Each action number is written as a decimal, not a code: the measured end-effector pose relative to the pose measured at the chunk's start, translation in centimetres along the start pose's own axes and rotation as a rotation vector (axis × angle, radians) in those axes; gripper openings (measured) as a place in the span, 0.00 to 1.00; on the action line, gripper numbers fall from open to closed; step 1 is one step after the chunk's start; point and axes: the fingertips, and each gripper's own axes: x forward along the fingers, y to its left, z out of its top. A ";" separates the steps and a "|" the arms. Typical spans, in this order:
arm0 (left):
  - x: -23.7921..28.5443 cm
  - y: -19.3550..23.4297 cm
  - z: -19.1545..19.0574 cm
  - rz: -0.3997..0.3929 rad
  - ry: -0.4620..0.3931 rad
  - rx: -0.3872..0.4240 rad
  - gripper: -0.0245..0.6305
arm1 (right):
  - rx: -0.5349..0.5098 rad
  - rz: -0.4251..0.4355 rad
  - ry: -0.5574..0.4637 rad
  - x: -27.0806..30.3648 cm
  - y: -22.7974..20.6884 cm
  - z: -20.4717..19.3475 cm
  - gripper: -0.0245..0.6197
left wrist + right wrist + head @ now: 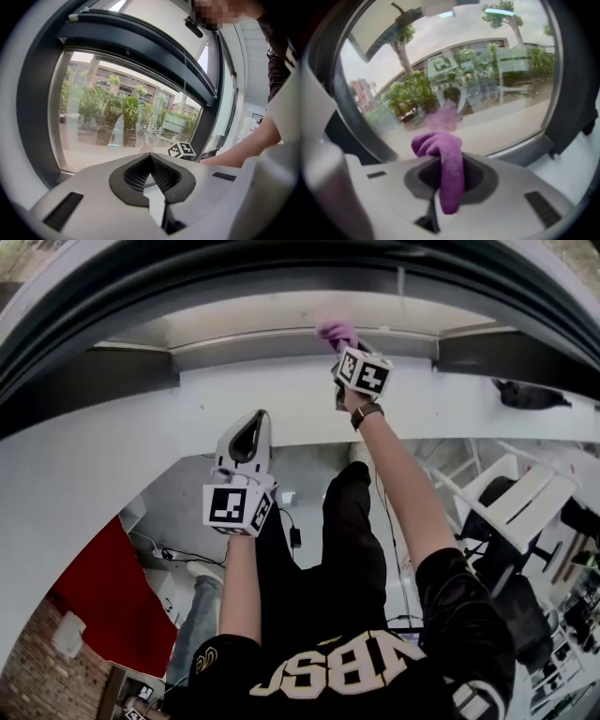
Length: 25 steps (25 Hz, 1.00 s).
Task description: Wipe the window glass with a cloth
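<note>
Right gripper [443,164] clamps cloth [436,143] near window glass [487,93] edge.

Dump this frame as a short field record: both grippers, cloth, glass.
left gripper: jaws together, nothing between them, pointing at the window glass, farther from it than the right one
right gripper: shut on purple cloth, up at the glass
cloth shape: bunched end sticks out past the jaws, tail hangs behind them
glass: dark frame, trees and buildings outside, cloth's reflection visible
contact: cloth close to glass; touching cannot be told
</note>
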 end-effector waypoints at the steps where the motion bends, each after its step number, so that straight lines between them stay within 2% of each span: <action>1: 1.1 -1.8 -0.1 -0.025 0.002 0.003 0.07 | 0.028 -0.045 -0.012 -0.9 -3.8 0.8 0.14; 4: 3.9 -6.2 -0.6 -0.071 0.003 0.013 0.07 | 0.133 -0.169 -0.060 -3.5 -14.0 3.4 0.14; 7: 5.7 -9.2 -1.6 -0.100 0.013 -0.002 0.07 | 0.212 -0.253 -0.105 -5.9 -21.4 5.6 0.14; 10: 6.8 -11.2 -2.2 -0.123 0.021 -0.002 0.07 | 0.246 -0.307 -0.127 -7.3 -26.3 6.7 0.14; 13: 7.0 -11.5 -2.1 -0.125 0.020 0.008 0.07 | 0.259 -0.347 -0.129 -7.9 -28.5 6.6 0.14; 15: 6.5 -10.5 -1.8 -0.107 0.020 0.006 0.07 | 0.225 -0.329 -0.100 -7.4 -27.0 5.2 0.14; 18: 5.3 -7.8 -1.3 -0.063 0.014 -0.007 0.07 | 0.103 -0.256 0.006 -5.4 -21.1 0.9 0.14; 21: 3.4 -4.3 -0.4 -0.015 0.000 -0.005 0.07 | -0.018 -0.131 0.109 -3.0 -12.1 -4.2 0.14; 25: -0.4 1.4 0.3 0.078 0.002 0.006 0.07 | -0.197 0.075 0.197 0.0 1.8 -10.6 0.14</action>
